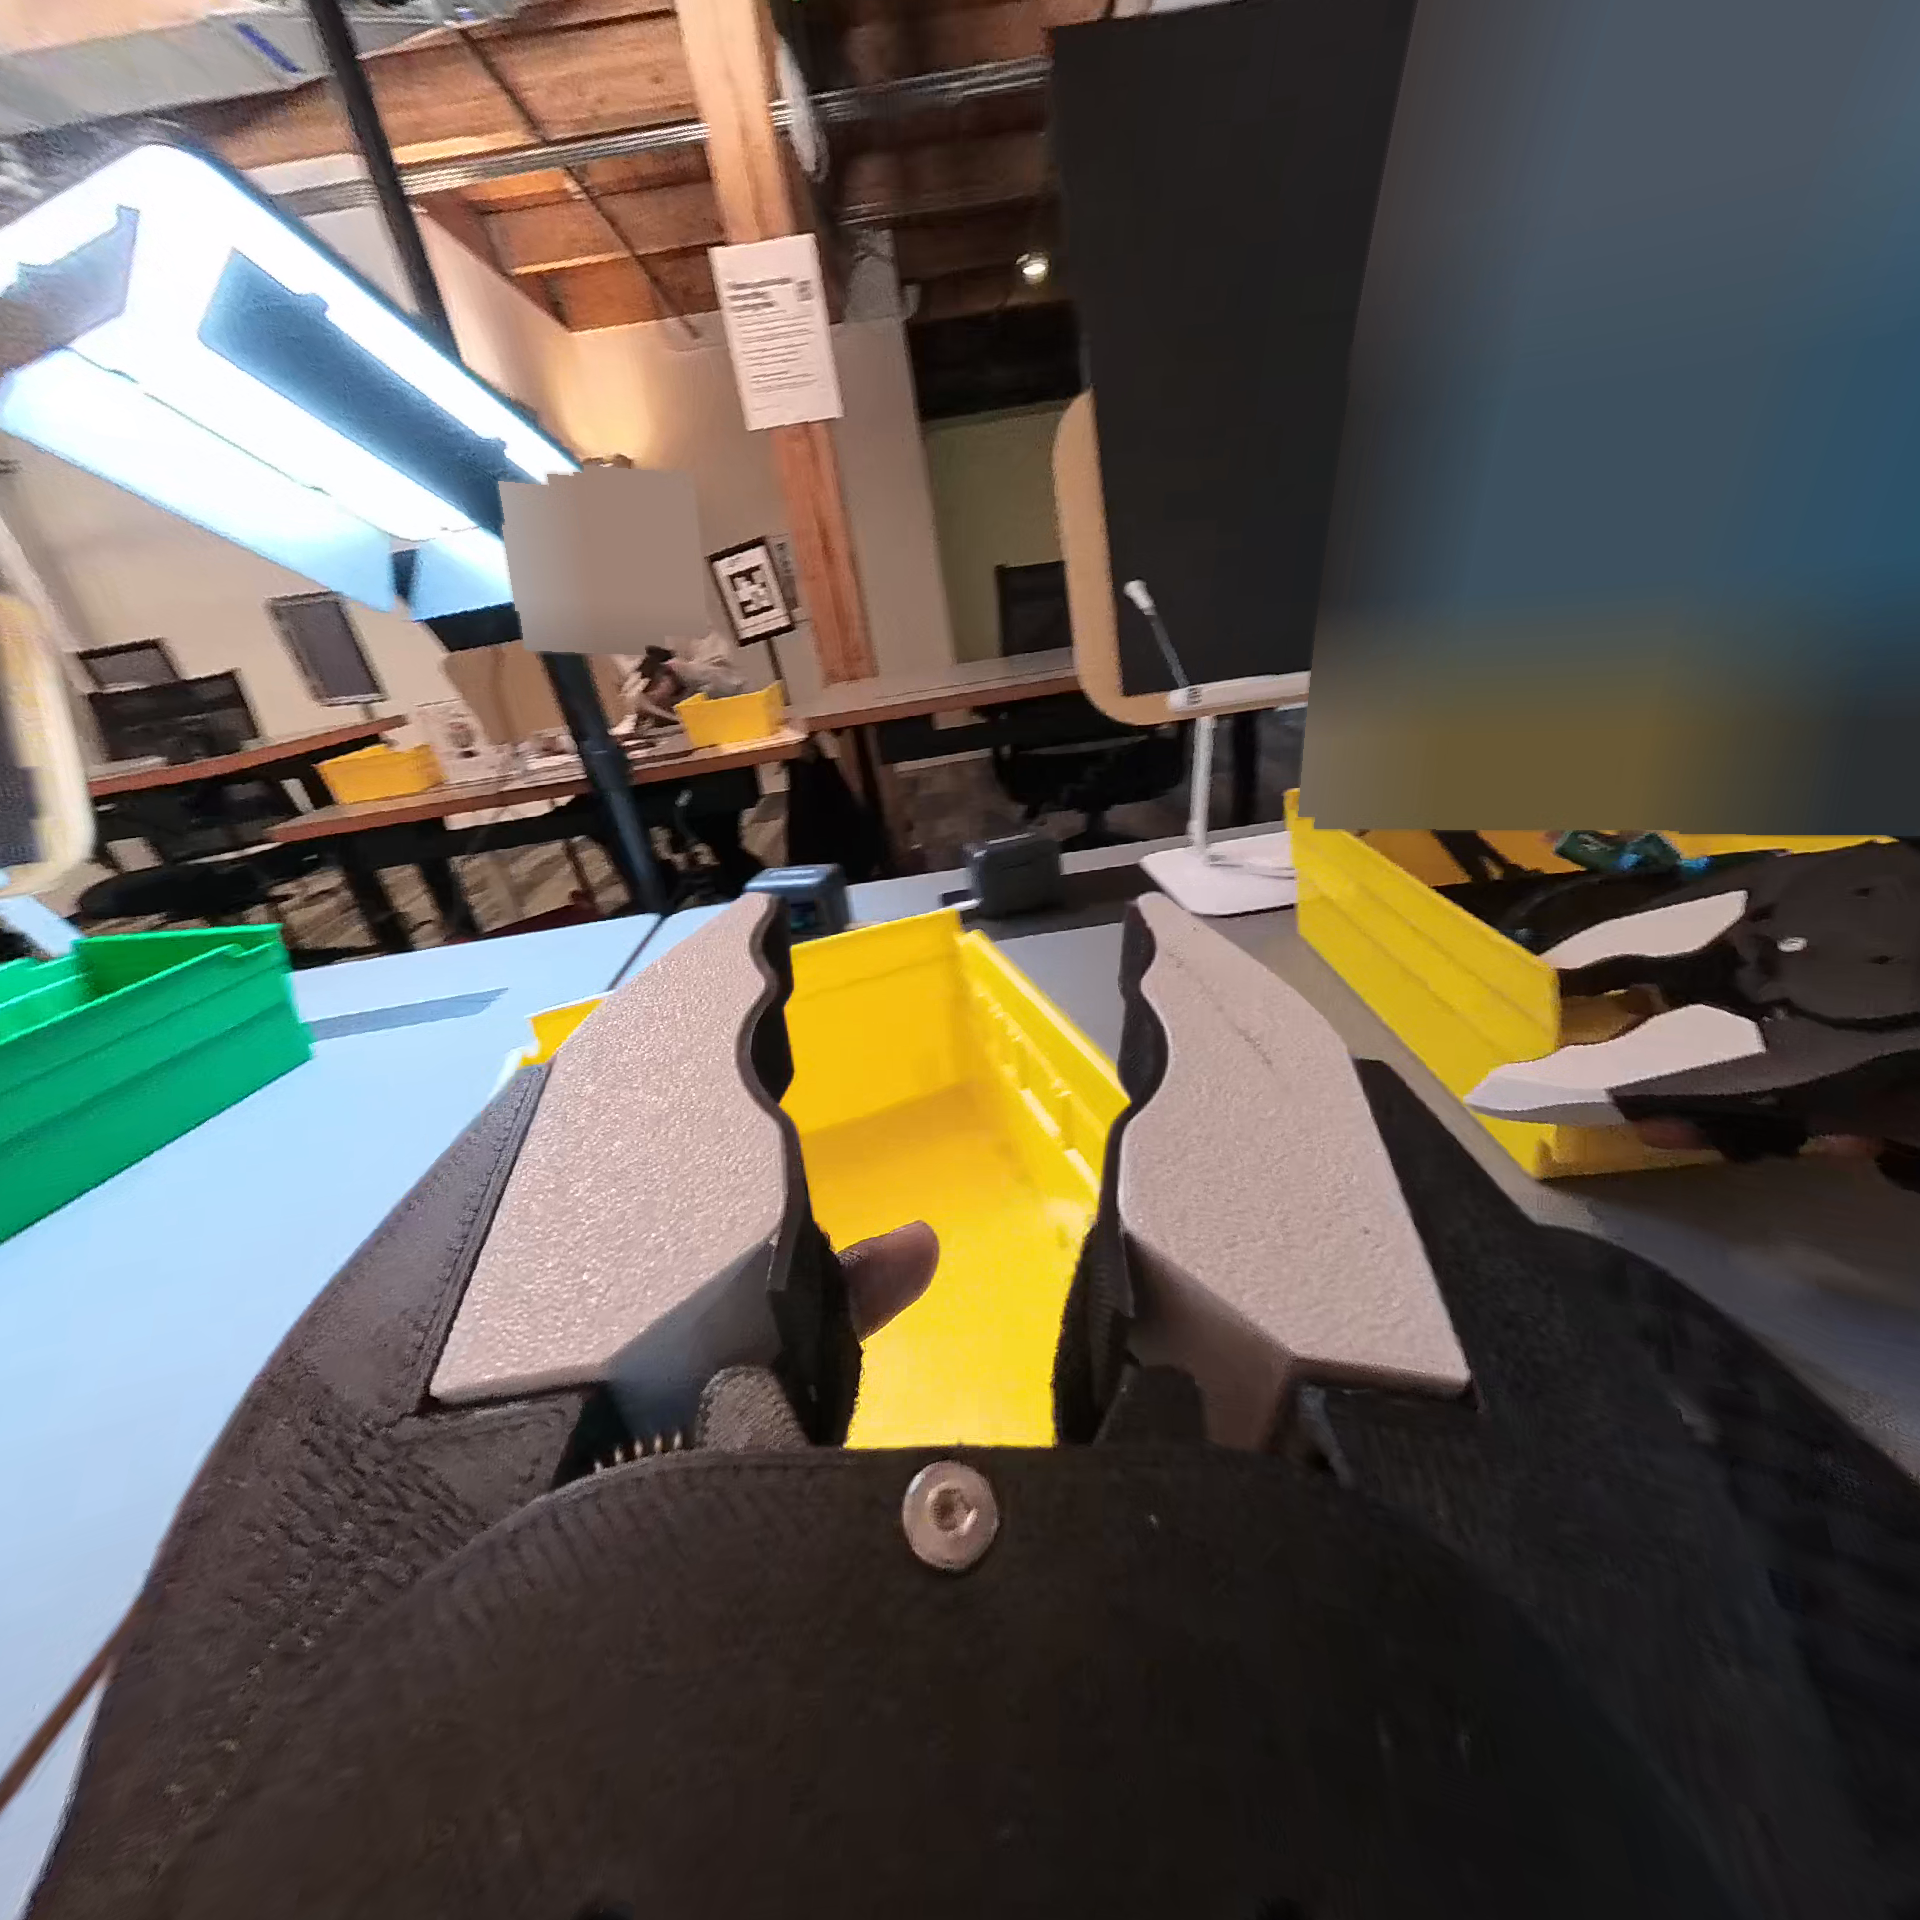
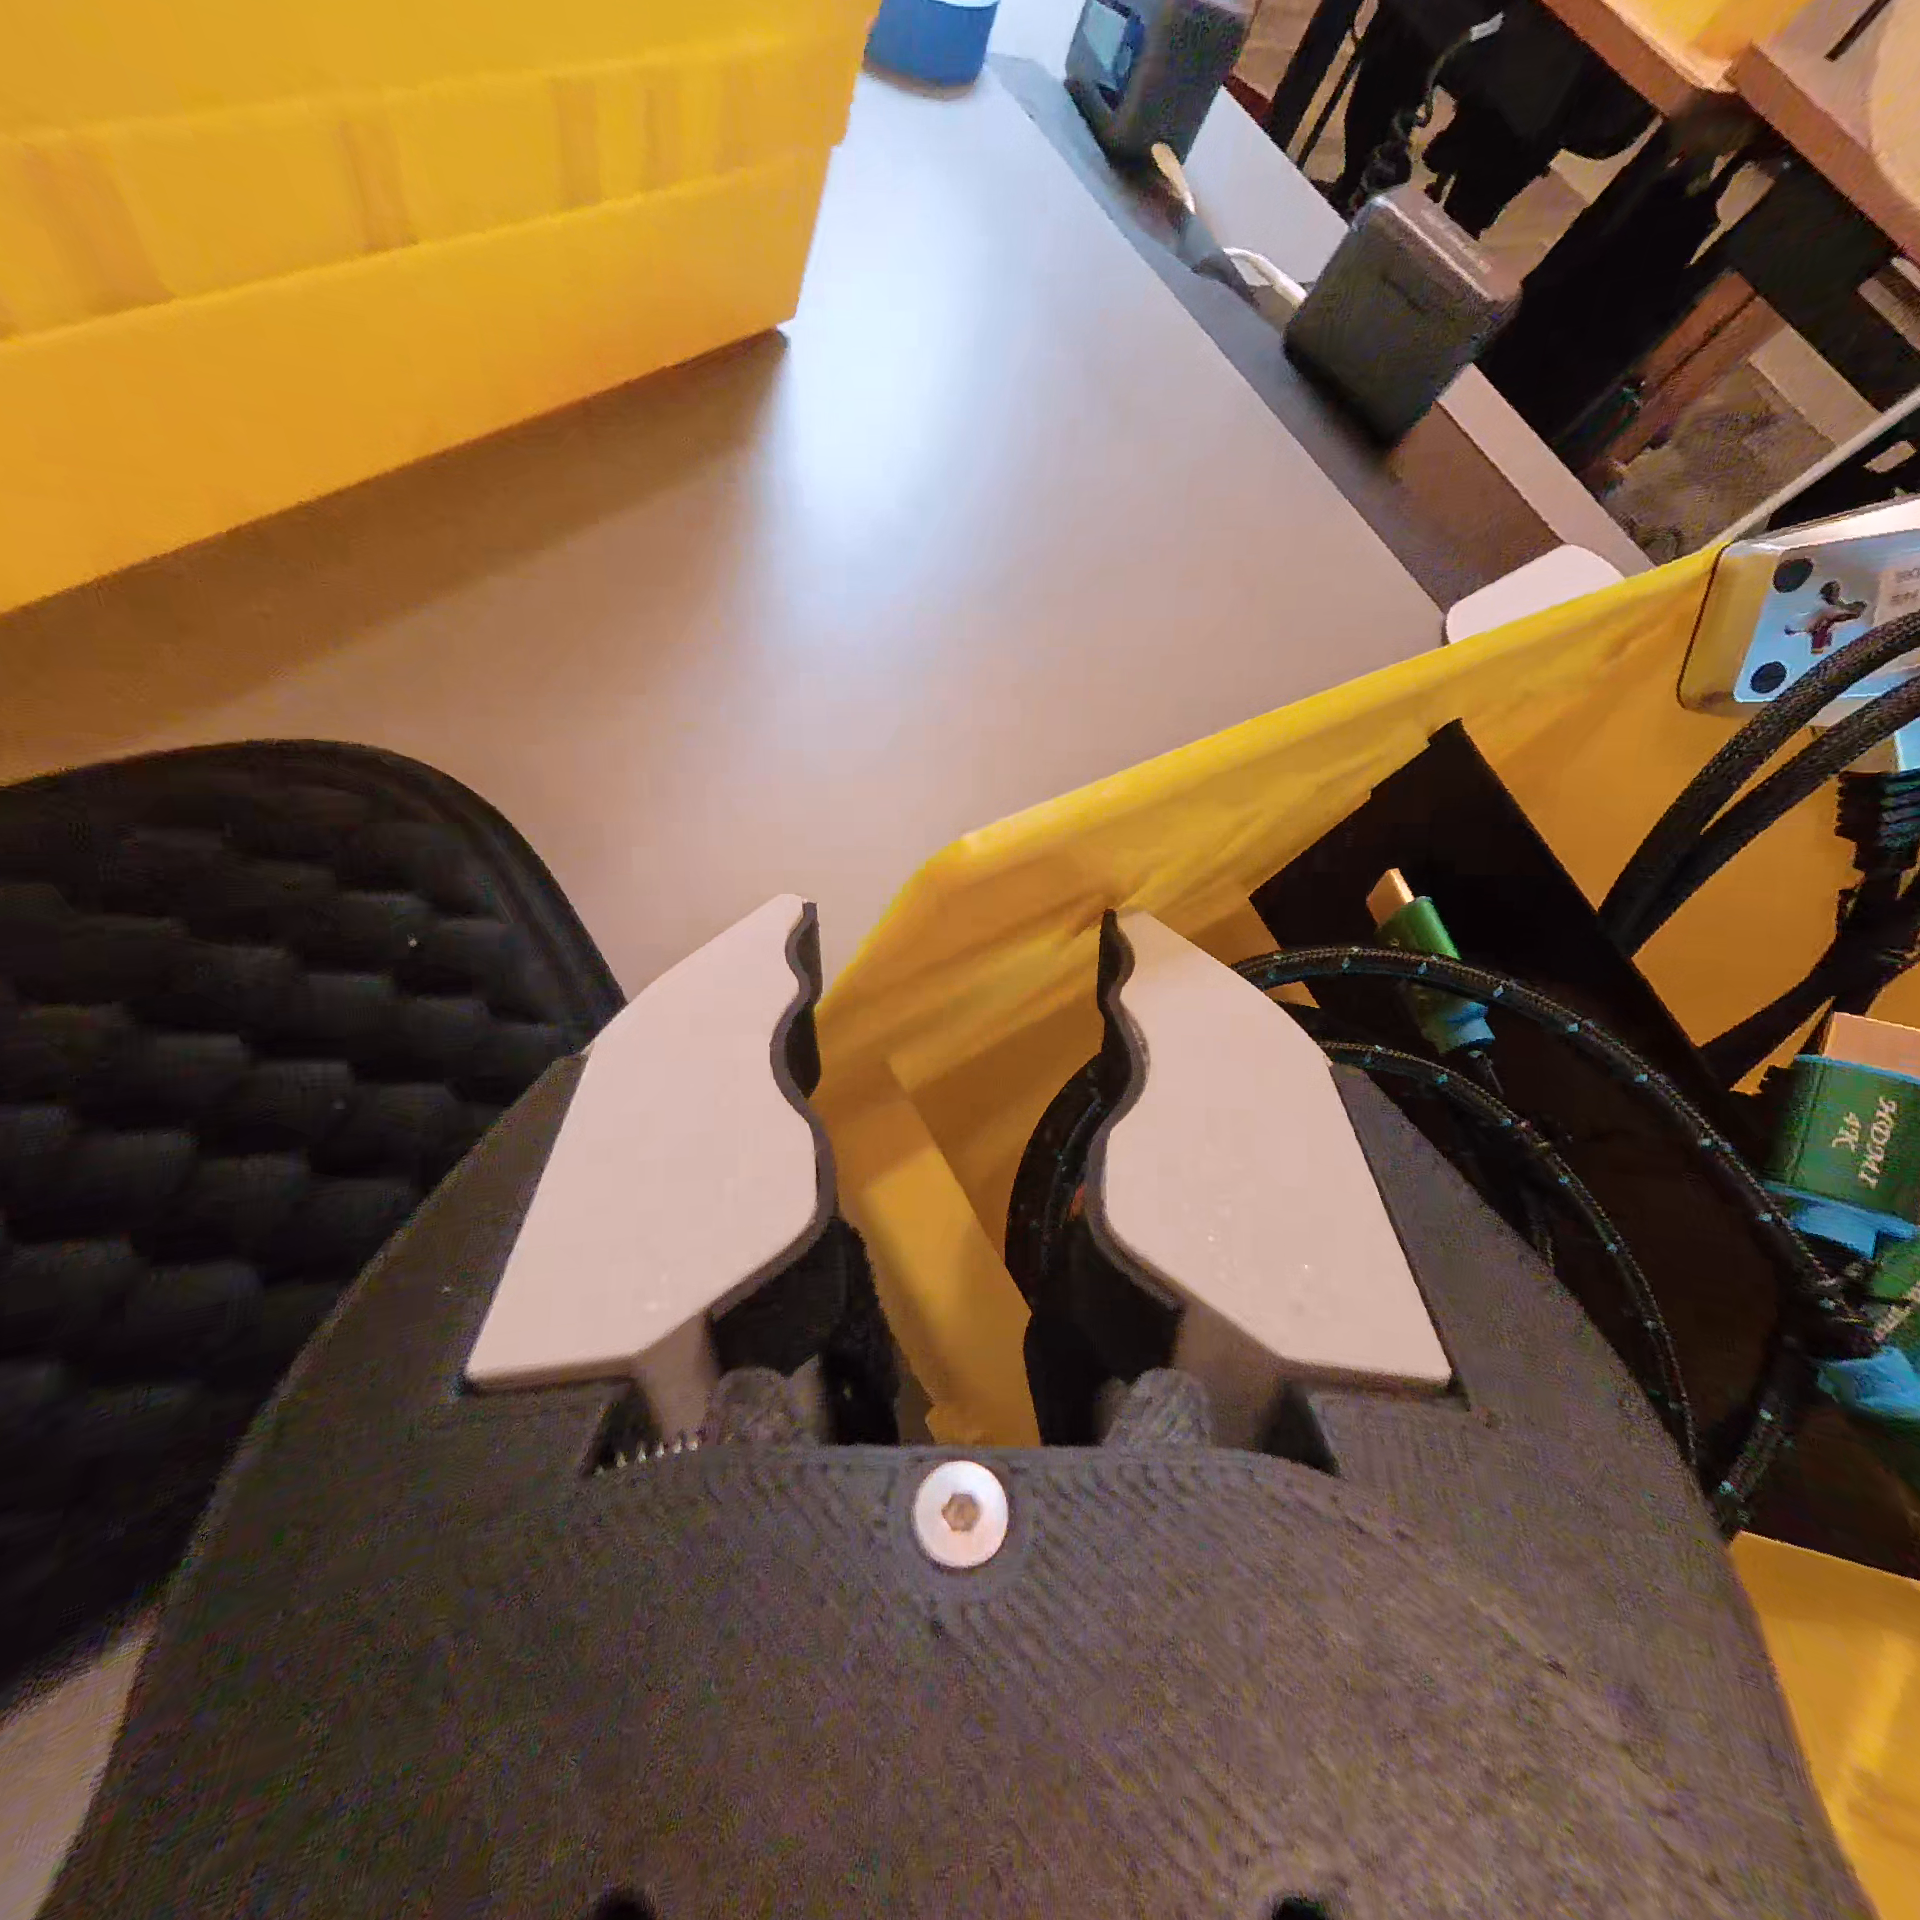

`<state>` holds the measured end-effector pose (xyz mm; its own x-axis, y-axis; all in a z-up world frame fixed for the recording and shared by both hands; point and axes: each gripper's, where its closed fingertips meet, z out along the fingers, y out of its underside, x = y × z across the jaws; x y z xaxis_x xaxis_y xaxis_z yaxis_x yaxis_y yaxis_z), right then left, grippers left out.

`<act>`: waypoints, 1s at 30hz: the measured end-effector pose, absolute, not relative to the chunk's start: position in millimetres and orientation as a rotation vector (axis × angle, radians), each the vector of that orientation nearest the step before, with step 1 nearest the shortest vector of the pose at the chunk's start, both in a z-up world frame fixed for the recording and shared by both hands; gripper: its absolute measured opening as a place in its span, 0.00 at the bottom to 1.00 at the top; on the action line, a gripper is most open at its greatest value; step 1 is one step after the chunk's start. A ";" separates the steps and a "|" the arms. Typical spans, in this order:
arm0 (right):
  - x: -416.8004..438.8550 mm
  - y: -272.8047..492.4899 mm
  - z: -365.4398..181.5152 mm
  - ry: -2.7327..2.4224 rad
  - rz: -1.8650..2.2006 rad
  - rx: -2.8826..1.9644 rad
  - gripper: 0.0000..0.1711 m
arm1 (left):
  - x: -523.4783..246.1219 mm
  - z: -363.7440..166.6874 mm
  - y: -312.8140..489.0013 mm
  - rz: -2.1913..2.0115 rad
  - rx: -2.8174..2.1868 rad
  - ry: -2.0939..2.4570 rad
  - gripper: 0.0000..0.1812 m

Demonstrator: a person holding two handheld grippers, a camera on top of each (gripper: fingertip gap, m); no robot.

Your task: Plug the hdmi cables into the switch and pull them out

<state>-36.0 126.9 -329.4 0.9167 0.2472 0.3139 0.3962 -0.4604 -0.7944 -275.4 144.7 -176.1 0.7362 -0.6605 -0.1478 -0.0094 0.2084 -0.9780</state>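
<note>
My right gripper (image 2: 958, 920) is open and empty, hovering over the near corner of a yellow bin (image 2: 1247, 800). In that bin lie black braided HDMI cables (image 2: 1558, 1174) with green plugs (image 2: 1423, 935) and a black block. A small silver-white box (image 2: 1808, 613), maybe the switch, sits at the bin's far rim with braided cables leaving it. My left gripper (image 1: 951, 914) is open and empty above an empty yellow bin (image 1: 1039, 1018). A fingertip (image 1: 894, 1268) shows between its fingers. The right gripper also shows in the left wrist view (image 1: 1507, 1029).
A green bin (image 1: 135, 1029) stands to the left. Two small grey boxes (image 2: 1392, 301) and a blue roll (image 2: 930, 36) sit along the grey table's far edge. A white lamp base (image 1: 1226, 873) stands behind the bins. The left gripper's black body (image 2: 208, 1039) is close on the left. The grippers' ends are close to 30 cm from one another.
</note>
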 end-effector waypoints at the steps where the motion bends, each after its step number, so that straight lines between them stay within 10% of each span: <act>1: -42.3 131.0 -329.3 -0.466 -0.176 -2.064 0.30 | -283.9 -176.7 147.8 -0.462 -1.306 0.610 0.33; 18: -136.6 162.0 -322.1 -0.750 0.174 -1.881 0.31 | -407.5 -258.9 193.8 -0.108 -1.717 0.388 0.40; 23: -146.9 138.9 -234.1 -0.516 0.503 -1.449 0.28 | -407.6 -311.6 201.6 -0.289 -1.861 0.348 0.44; 30: -195.4 109.6 -256.9 -0.527 0.671 -1.608 0.46 | -386.0 -317.8 189.0 -0.424 -1.852 0.399 0.12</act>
